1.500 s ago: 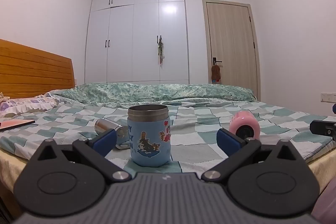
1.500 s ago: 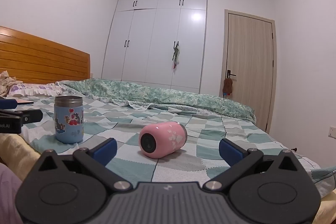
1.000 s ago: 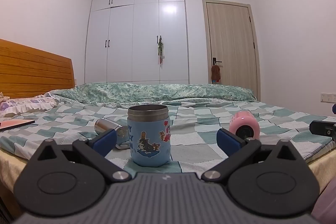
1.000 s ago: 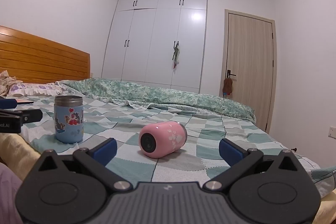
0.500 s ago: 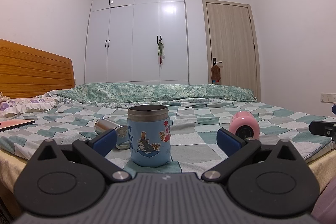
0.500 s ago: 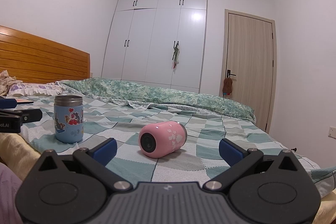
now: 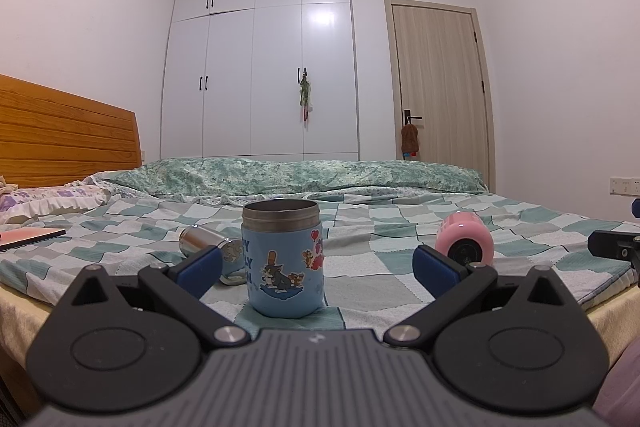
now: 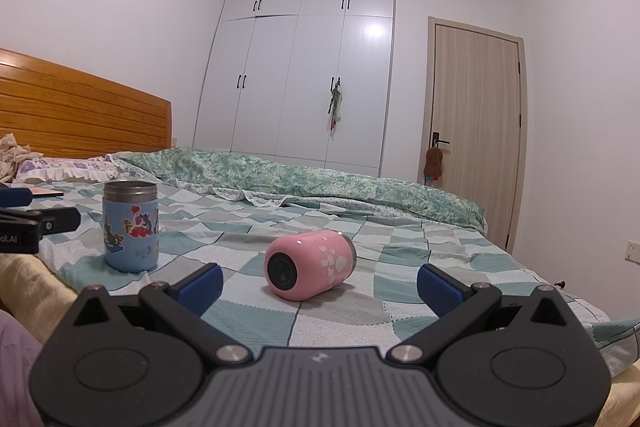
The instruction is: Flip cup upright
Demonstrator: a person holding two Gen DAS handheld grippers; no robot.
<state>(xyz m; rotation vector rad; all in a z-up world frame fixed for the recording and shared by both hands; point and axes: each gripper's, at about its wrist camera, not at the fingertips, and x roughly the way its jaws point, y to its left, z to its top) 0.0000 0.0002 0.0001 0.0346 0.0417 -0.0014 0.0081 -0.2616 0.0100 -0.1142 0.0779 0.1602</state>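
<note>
The pink cup (image 8: 310, 265) lies on its side on the checked bedspread (image 8: 360, 227), its dark round base turned toward the right gripper (image 8: 319, 283) and white paw prints on its wall. It sits just ahead of the right fingers (image 8: 200, 281), between them and slightly left of their midline, touched by neither. These fingers are spread wide and hold nothing.

Well to the left stands the blue cartoon cup (image 7: 283, 261), upright with a steel rim; its stickers show a cat and mouse, and the partly hidden letters "LY" can be read. It stands just ahead of the left gripper (image 7: 318, 265), between the blue-padded left fingers (image 7: 199, 265), which are spread wide and clear of it. Behind the left-hand finger a steel cup (image 7: 212, 247) lies on its side. The black body at the left edge of the right view bears the letters "ot.AI".
</note>
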